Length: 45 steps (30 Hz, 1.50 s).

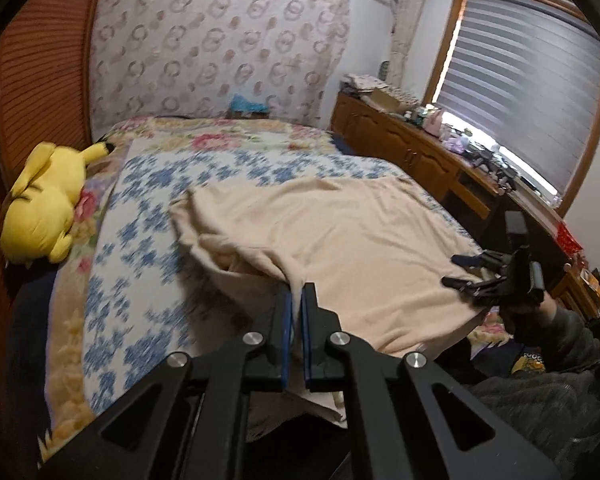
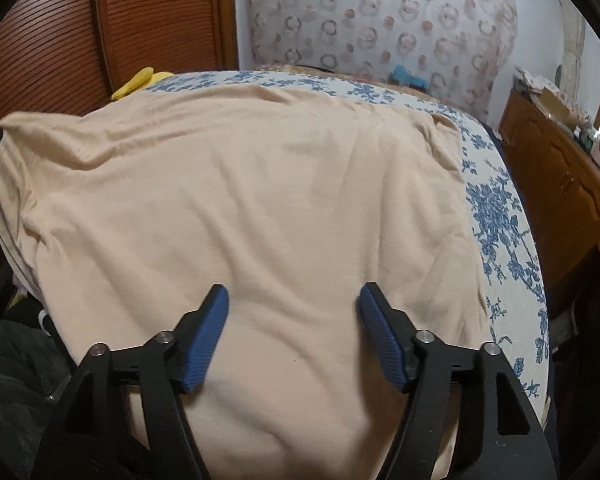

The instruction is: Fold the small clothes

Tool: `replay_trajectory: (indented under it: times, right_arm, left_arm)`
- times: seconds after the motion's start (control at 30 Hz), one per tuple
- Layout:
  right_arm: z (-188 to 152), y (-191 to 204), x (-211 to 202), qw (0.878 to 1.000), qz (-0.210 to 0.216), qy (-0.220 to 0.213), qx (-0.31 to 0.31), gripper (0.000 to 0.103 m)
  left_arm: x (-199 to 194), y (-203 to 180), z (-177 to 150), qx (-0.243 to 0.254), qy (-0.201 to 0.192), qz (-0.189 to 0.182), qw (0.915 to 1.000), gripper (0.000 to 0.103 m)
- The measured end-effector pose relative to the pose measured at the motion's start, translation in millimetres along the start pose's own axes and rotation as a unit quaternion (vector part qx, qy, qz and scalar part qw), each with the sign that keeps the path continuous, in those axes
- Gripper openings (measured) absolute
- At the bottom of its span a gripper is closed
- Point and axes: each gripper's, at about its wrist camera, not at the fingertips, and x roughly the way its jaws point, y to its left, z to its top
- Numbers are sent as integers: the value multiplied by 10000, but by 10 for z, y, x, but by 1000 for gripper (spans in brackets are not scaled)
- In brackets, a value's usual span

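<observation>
One garment (image 1: 340, 240) edge inside left claw (image 1: 297, 292).

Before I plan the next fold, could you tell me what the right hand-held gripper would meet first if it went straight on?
Probably the peach cotton garment, spread directly beneath the open right hand-held gripper; depth is unclear.

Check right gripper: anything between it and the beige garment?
Nothing visible. The right gripper hangs open directly over the beige garment, bare cloth between its fingers. The left gripper is shut on the garment's edge.
</observation>
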Motion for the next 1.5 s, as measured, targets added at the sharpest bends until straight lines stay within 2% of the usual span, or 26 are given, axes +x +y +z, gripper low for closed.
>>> replay_trajectory:
  times: [0.23, 0.3, 0.5, 0.73, 0.97, 1.17, 1.33, 1.43, 1.5]
  right_arm:
    - [-4, -78, -78, 9997, 91, -36, 238, 74]
    - [-26, -157, -196, 9989, 127, -190, 399, 73]
    - [-168, -442, -467, 9957, 70, -404, 829, 73]
    - [-290, -634, -702, 9929, -189, -608, 1000, 73]
    - [-385, -768, -923, 9885, -344, -870, 1189, 73]
    - [-490, -845, -1049, 9863, -467, -926, 1285, 73]
    - [-566, -905, -1136, 9844, -518, -956, 1382, 73]
    - [-585, -927, -1160, 9842, -538, -955, 1392, 73]
    - [-586, -937, -1171, 9840, -547, -955, 1402, 73]
  left_arm:
    - [246, -421, 445, 533, -95, -360, 9979, 1]
    - [300, -558, 571, 676, -112, -485, 9965, 1]
    - [557, -1123, 967, 1238, -126, -912, 9880, 1]
    - [880, -1745, 1247, 1718, -32, -1309, 9764, 1]
    - [1132, -2309, 1367, 2091, 160, -1635, 9640, 1]
    - [1253, -2678, 1412, 2333, 255, -1797, 9553, 1]
    - [1462, -2804, 1362, 2371, 446, -1759, 9544, 1]
    - [1618, -2758, 1304, 2295, 637, -1655, 9570, 3]
    - [1642, -2700, 1262, 2273, 682, -1655, 9572, 14]
